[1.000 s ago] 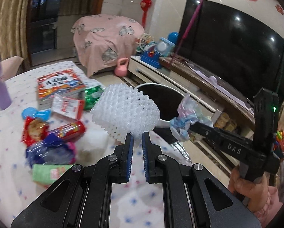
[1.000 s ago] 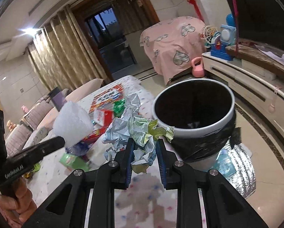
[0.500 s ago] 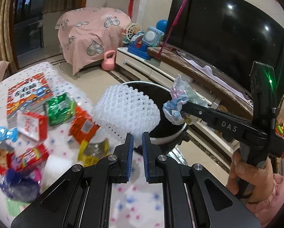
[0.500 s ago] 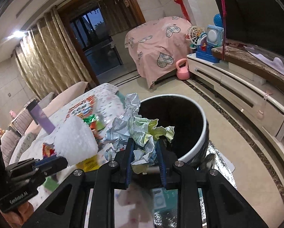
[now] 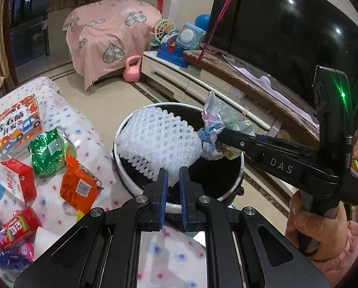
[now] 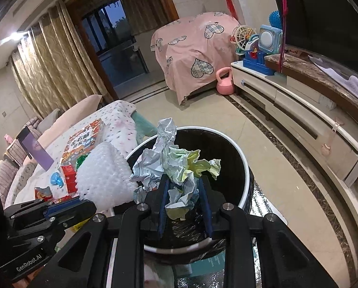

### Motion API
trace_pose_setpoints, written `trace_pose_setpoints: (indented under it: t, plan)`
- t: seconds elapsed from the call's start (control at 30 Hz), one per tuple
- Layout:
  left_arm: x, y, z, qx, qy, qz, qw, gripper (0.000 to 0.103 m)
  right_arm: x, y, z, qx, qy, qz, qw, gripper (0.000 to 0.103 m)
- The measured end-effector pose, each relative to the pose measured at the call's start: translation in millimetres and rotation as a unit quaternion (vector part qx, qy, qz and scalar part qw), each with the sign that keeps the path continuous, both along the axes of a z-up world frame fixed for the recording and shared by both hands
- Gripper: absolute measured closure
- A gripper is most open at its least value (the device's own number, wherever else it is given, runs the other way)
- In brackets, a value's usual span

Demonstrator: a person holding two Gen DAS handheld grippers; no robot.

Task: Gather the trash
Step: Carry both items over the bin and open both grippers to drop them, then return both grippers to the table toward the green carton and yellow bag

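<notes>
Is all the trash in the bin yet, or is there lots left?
Not yet. I can't see anything lying in the bin. In hand: the left gripper holds the white foam net and the right gripper holds the crumpled paper, both over the bin's opening. Left: the green packet, orange packet and red carton on the table.

"DAS" on right tool [image 5: 211, 141]; "GenRobot.AI" on left tool [image 6: 83, 204]

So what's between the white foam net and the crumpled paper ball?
Nothing. In the left wrist view the foam net and the crumpled paper sit side by side, about touching, over the black bin. The right wrist view agrees.
</notes>
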State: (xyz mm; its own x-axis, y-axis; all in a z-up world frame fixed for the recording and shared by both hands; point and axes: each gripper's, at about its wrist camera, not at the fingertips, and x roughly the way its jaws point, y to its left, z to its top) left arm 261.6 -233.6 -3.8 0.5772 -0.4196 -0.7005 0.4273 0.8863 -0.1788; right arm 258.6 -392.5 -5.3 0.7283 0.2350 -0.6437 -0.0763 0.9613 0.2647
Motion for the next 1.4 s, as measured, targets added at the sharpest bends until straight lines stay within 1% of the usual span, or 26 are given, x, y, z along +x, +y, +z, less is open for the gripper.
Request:
trace_pose_setpoints:
  t: [0.03, 0.07, 0.13, 0.2, 0.23, 0.27, 0.33, 0.37, 0.4, 0.47, 0.5, 0.57, 0.67, 0.77, 0.9, 1.07, 1.17, 1.27, 1.4]
  plan:
    - [2, -1, -2, 0.0, 0.004, -0.001, 1.0, 0.094, 2, 0, -1, 0.0, 0.002, 0.0, 1.0, 0.076]
    - [2, -1, -2, 0.002, 0.004, 0.001, 1.0, 0.091, 3, -1, -2, 0.0, 0.004, 0.0, 1.0, 0.076]
    - [2, 0, -3, 0.002, 0.006, 0.001, 1.0, 0.082, 7, -2, -5, -0.001, 0.01, 0.002, 1.0, 0.076]
    - [0, 3, -2, 0.002, 0.004, 0.006, 1.0, 0.057, 10, -2, -7, 0.0, 0.015, 0.003, 1.0, 0.07]
    - [-1, 5, -1, 0.0, 0.0, 0.01, 0.9999, 0.052, 10, -3, -7, 0.001, 0.016, 0.002, 1.0, 0.065]
    - [-3, 7, 1, -0.002, -0.003, 0.013, 0.9999, 0.047, 10, -3, -7, 0.003, 0.016, 0.002, 1.0, 0.054]
    - [-8, 12, 4, -0.004, -0.006, 0.017, 0.9998, 0.047, 8, -4, -6, 0.009, 0.014, 0.0, 1.0, 0.041]
    - [-9, 14, 5, -0.004, -0.006, 0.019, 0.9998, 0.045, 6, -4, -4, 0.01, 0.011, -0.001, 1.0, 0.041]
    - [-14, 18, 6, -0.007, -0.006, 0.024, 0.9997, 0.038, 3, -4, -3, 0.011, 0.009, -0.003, 1.0, 0.041]
    - [-23, 25, 9, -0.009, -0.012, 0.032, 0.9994, 0.034, -1, -4, 0, 0.017, 0.004, -0.003, 1.0, 0.029]
    - [-26, 28, 10, -0.008, -0.015, 0.034, 0.9993, 0.032, -5, -4, 2, 0.021, 0.0, -0.004, 1.0, 0.026]
    - [-38, 38, 11, -0.007, -0.019, 0.045, 0.9988, 0.028, -15, -2, 6, 0.025, -0.01, -0.007, 1.0, 0.016]
    - [-55, 54, 12, -0.011, -0.023, 0.055, 0.9982, 0.027, -29, 2, 10, 0.037, -0.02, -0.011, 0.999, 0.007]
    - [-71, 71, 12, -0.014, -0.024, 0.07, 0.9972, 0.027, -44, 9, 11, 0.049, -0.025, -0.011, 0.998, 0.005]
    - [-90, 99, 9, -0.024, -0.018, 0.093, 0.9952, 0.027, -65, 28, 8, 0.061, -0.024, -0.001, 0.998, 0.004]
    - [-114, 140, 9, -0.038, -0.016, 0.131, 0.9905, 0.027, -87, 54, -1, 0.072, -0.018, 0.016, 0.997, 0.004]
    - [-124, 162, 8, -0.047, -0.007, 0.148, 0.9879, 0.027, -96, 69, -5, 0.073, -0.014, 0.025, 0.997, 0.004]
    - [-136, 180, 5, -0.049, -0.007, 0.162, 0.9855, 0.027, -103, 83, -8, 0.073, -0.009, 0.036, 0.997, 0.004]
    - [-148, 201, -5, -0.05, 0.003, 0.182, 0.982, 0.026, -110, 101, -11, 0.063, -0.008, 0.048, 0.997, 0.004]
